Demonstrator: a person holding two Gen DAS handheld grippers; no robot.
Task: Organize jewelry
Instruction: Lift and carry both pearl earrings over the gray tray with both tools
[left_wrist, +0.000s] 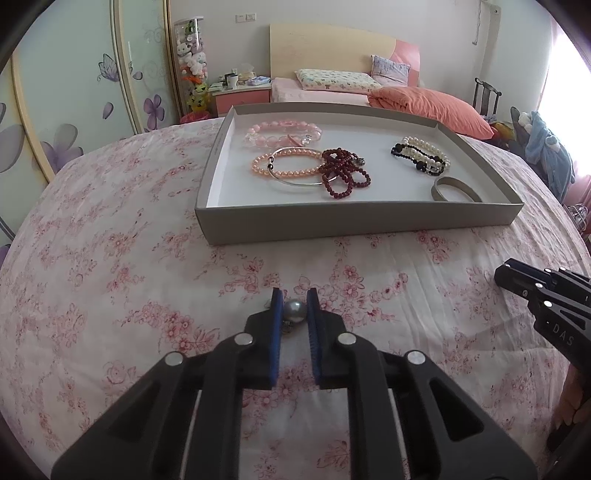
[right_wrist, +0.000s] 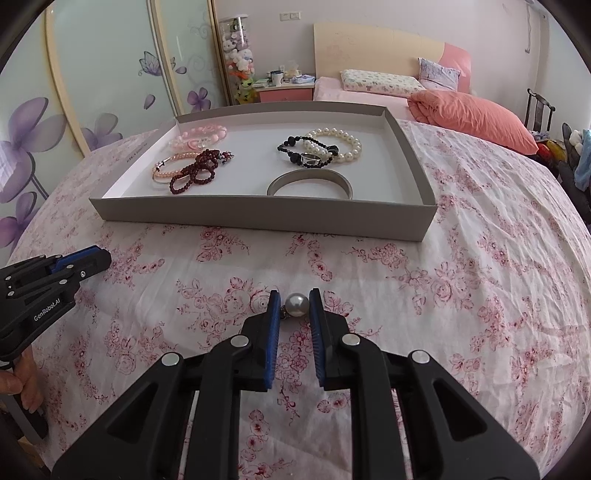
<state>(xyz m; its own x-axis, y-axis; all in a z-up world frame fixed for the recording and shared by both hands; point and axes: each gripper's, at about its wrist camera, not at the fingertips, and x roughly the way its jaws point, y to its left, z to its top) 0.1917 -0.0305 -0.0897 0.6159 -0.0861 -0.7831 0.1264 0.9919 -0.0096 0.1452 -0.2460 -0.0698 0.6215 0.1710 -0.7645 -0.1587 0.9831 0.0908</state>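
In the left wrist view my left gripper (left_wrist: 294, 304) is shut on a grey pearl earring (left_wrist: 294, 310), held low over the floral cloth. In the right wrist view my right gripper (right_wrist: 294, 304) has a second pearl earring (right_wrist: 297, 304) between its pads; the pearl touches the right pad, with a small gap to the left one. A shallow grey tray (left_wrist: 354, 221), also in the right wrist view (right_wrist: 258, 216), lies ahead and holds pink bead bracelets (left_wrist: 284, 129), a dark red bead strand (left_wrist: 341, 171), a white and black pearl bracelet (left_wrist: 423, 157) and a grey bangle (right_wrist: 310, 182).
The table wears a white cloth with pink flowers (left_wrist: 110, 258). The right gripper shows at the right edge of the left wrist view (left_wrist: 546, 295); the left gripper shows at the left edge of the right wrist view (right_wrist: 55, 273). A bed (left_wrist: 369, 88) and a wardrobe (left_wrist: 74, 92) stand behind.
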